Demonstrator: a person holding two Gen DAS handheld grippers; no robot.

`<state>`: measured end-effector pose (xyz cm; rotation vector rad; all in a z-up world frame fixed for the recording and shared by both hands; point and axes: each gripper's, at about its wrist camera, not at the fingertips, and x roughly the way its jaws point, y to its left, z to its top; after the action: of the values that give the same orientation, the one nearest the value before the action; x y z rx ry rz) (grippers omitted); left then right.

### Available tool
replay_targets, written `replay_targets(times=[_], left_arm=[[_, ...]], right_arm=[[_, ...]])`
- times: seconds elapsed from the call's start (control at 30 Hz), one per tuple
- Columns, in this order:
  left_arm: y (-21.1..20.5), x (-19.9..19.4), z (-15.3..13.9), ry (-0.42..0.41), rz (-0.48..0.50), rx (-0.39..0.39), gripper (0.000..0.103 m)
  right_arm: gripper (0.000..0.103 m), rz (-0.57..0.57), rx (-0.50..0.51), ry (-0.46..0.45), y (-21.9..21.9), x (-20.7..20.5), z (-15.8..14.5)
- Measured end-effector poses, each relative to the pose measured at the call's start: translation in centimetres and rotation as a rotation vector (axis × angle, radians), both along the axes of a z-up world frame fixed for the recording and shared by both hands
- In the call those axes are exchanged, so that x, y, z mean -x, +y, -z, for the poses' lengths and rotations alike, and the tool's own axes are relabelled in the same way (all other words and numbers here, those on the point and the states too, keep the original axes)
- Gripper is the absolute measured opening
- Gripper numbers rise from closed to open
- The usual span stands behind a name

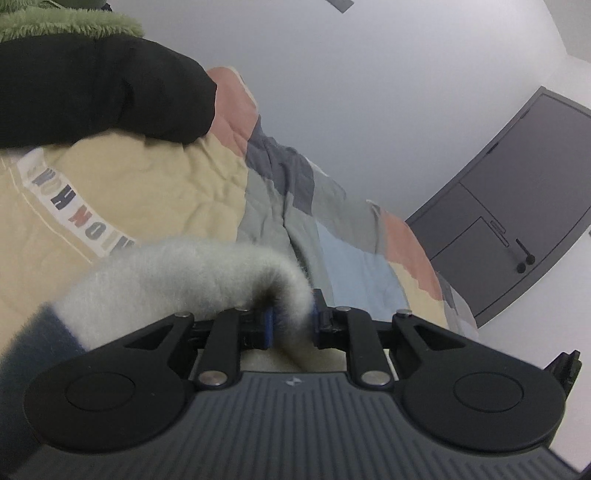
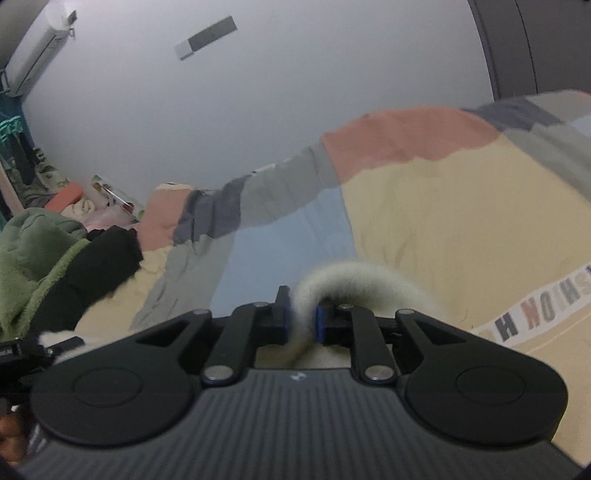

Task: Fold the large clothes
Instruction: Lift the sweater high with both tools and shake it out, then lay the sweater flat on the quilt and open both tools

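A fluffy white garment (image 1: 177, 273) with a dark blue band at its left end bunches up in front of my left gripper (image 1: 291, 321), which is shut on a fold of it. In the right wrist view the same white fleece (image 2: 354, 280) arcs up between the blue pads, and my right gripper (image 2: 302, 319) is shut on it too. Both grippers hang low over a bed with a patchwork quilt (image 1: 155, 192), whose yellow patch carries a white lettered strip (image 2: 532, 314). Most of the garment is hidden below the gripper bodies.
A black garment (image 1: 96, 92) and a green fleece one (image 1: 70, 22) lie piled on the quilt at the left, also the black garment (image 2: 99, 269) beside the green fleece (image 2: 33, 254). A grey door (image 1: 517, 199) stands beyond the bed. White wall (image 2: 258, 110) behind; clutter at the far left.
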<state>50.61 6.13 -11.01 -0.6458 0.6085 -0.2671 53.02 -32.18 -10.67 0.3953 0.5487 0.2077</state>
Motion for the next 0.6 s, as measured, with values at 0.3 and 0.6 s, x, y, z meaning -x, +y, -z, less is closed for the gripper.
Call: replay_targets(times=[0.3,0.6], left_arm=[[-0.5,4.5,-4.7,0.029,0.047,-0.036,0.057],[1.6,15.1,-10.4,0.019,-0.007,-0.077,0.057]], right_arm=[[0.054,0.014,-0.037,0.032,-0.2,1.4,-2.0],[0.055,0.023,-0.002,-0.028,-0.4,11.8,-6.8]])
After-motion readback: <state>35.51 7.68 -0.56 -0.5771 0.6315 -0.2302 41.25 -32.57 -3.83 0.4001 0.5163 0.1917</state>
